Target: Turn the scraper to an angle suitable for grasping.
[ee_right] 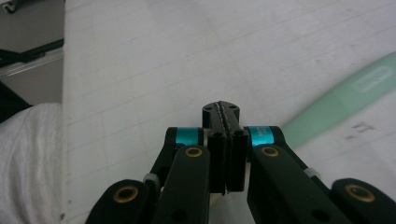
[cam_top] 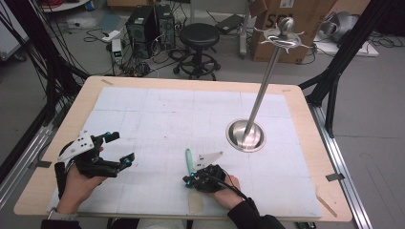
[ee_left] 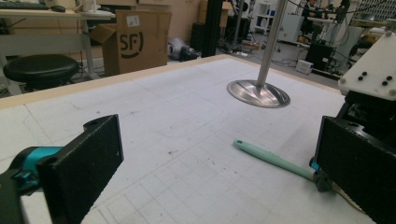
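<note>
The left gripper (cam_top: 119,150) is held above the near left part of the desk (cam_top: 57,143), its fingers (ee_left: 81,170) spread wide with nothing between them. The right gripper (cam_top: 187,180) is positioned near the front edge of the desk, at the centre. Its fingers (ee_right: 223,140) are pressed fully together, and no object is seen clamped between them in the right gripper view.

A mint-green handle (cam_top: 188,160) lies flat on the white gridded mat (cam_top: 143,109), just beside the tips of the right gripper and pointing away from the person. In the left gripper view the handle (ee_left: 273,158) is seen lying between the two left fingers, farther off, with its near end at the right gripper. Whether the handle is touched by the right gripper cannot be told.

A steel stand (cam_top: 246,135) is located on the right half of the mat, well apart from both grippers.
</note>
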`<move>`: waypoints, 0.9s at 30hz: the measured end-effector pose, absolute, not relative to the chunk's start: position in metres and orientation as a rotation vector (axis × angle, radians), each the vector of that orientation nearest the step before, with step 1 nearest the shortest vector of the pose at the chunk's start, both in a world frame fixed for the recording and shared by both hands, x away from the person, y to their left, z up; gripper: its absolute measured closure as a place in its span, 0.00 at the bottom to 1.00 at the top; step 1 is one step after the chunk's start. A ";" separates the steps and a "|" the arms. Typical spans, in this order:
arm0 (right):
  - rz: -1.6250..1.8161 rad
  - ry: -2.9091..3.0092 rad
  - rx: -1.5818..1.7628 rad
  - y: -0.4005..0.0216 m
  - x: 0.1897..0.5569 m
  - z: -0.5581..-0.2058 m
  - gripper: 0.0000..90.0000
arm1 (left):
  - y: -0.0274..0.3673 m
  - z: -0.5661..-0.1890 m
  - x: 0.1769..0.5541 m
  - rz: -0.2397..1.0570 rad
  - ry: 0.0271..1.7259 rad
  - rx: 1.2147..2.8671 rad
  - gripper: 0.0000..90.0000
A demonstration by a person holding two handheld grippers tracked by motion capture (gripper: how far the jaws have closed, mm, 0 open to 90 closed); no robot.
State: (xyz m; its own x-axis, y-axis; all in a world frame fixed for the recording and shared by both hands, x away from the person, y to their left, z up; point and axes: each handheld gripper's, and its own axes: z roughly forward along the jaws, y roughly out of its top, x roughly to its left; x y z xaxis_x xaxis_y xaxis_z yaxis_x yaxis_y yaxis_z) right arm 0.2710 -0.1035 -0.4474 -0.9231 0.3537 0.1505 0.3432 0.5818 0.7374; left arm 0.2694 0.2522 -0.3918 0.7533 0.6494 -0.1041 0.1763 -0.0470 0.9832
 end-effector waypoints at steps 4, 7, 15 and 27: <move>1.277 2.822 0.585 -0.099 0.265 -0.446 1.00 | 0.253 -0.391 0.270 0.438 0.680 1.597 0.02; 1.231 2.836 0.572 -0.098 0.260 -0.444 1.00 | 0.253 -0.392 0.271 0.436 0.682 1.598 0.02; 1.187 2.829 0.568 -0.118 0.261 -0.442 1.00 | 0.256 -0.391 0.270 0.442 0.684 1.589 0.02; 1.127 2.755 0.682 -0.159 0.274 -0.440 1.00 | 0.253 -0.392 0.270 0.439 0.682 1.599 0.02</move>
